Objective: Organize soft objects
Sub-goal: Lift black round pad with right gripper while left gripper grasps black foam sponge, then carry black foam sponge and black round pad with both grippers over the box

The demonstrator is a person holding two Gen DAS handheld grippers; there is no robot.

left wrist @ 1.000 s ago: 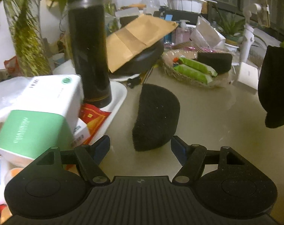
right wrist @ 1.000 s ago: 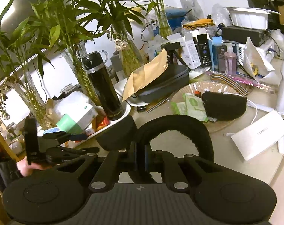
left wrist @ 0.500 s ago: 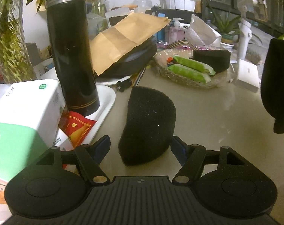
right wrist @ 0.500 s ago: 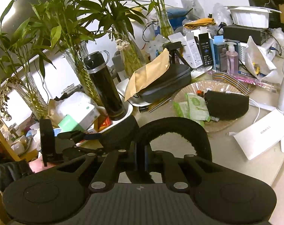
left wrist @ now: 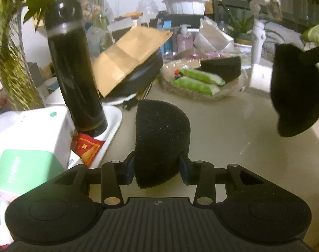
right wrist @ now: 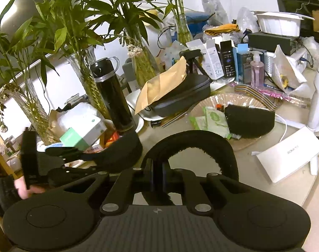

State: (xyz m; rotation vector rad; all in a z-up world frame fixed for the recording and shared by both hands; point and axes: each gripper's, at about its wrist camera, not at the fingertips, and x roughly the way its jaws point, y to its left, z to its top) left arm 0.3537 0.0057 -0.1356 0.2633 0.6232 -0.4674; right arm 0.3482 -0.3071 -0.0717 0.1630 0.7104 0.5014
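left claw (left wrist: 157, 169) closing on black foam half-round (left wrist: 162, 140) beside flask (left wrist: 75, 77); light, squashy | right claw (right wrist: 158, 180) pinching another foam piece (right wrist: 193, 147)

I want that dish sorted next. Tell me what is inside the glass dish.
Inside the glass dish lie a black sponge and green packets, with a small orange item behind them. Whatever sits beneath the sponge is covered.
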